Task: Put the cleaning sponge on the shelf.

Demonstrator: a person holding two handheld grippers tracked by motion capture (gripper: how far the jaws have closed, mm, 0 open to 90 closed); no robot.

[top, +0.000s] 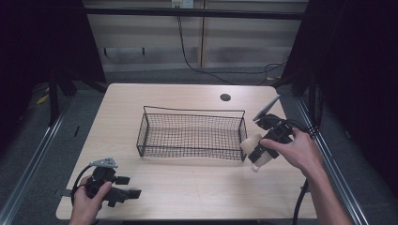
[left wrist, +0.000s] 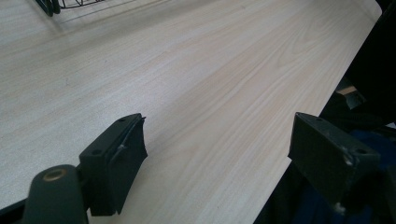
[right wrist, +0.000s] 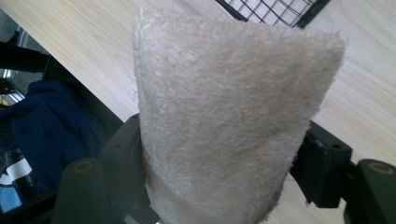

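No readable text, label, brand, number or sign anywhere. Nothing printed on the table (top: 187, 185), the wire basket (top: 192, 136) or the beige sponge (right wrist: 233, 116) (only plain wood grain, bare mesh and rough fibre). Nothing legible on the wall fitting (top: 182, 3) at the top of the high view either; too small and blurred to read.

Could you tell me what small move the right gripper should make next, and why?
Probably lift and carry it leftward over the basket's rim: the right gripper grips the beige sponge just outside the wire basket, beside its right end, while the left gripper rests open.
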